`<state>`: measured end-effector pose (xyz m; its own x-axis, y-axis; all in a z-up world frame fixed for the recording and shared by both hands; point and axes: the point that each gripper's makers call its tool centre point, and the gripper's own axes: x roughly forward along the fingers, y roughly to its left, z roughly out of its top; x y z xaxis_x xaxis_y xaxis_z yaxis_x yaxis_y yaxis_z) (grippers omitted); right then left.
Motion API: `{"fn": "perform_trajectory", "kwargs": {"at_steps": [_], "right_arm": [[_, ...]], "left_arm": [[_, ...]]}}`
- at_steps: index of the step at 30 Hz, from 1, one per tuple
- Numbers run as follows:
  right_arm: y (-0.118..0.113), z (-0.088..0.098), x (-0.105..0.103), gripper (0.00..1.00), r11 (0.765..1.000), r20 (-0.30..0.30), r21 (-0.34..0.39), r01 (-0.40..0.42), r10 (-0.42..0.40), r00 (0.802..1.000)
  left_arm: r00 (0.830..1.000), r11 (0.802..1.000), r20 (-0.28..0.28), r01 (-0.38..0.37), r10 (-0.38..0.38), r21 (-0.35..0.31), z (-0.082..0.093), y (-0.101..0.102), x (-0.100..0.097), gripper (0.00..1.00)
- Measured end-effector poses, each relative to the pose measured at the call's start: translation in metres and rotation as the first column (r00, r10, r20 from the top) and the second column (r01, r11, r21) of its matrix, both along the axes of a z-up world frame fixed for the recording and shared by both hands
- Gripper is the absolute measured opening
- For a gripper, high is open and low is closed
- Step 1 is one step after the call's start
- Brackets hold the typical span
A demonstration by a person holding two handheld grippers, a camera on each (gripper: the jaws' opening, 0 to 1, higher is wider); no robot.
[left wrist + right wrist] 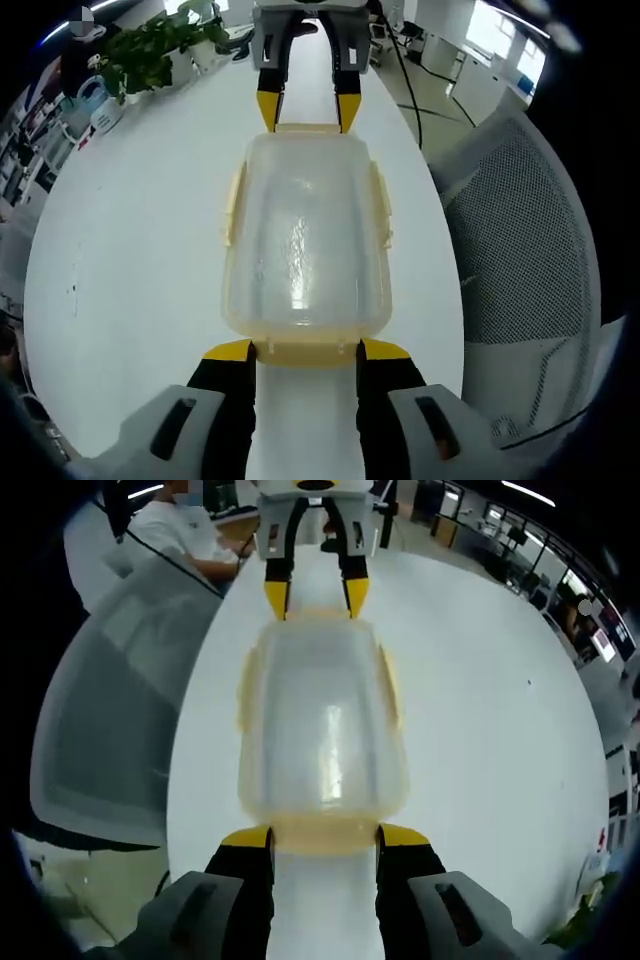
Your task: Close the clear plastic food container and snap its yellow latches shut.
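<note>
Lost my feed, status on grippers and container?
Left gripper open at container near end latch. Right gripper open at opposite end. Lid on. Nothing blocking.

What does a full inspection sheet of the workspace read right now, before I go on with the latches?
Surface: white table, bare around the job.
Job's things: clear container with lid on; yellow latches on sides and ends.
Clutter: potted plant at the far end.
Grippers: left gripper and right gripper at opposite ends, fingers open astride the end latches.
Cables: black cable on the floor.
Surroundings: mesh chair; seated person.
</note>
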<state>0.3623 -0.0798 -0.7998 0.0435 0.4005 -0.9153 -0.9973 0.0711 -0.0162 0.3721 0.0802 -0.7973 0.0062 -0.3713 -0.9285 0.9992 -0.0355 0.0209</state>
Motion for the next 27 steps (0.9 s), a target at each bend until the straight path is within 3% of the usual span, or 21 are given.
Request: {"fn": "perform_trajectory", "kwargs": {"at_steps": [27], "right_arm": [[0.0001,-0.0045,-0.004,0.38,1.0,-0.015,0.01,-0.013,0.013,1.0]], "left_arm": [[1.0,1.0,-0.022,-0.005,0.005,0.018,-0.0079,0.0001,-0.0063,0.39]]}}
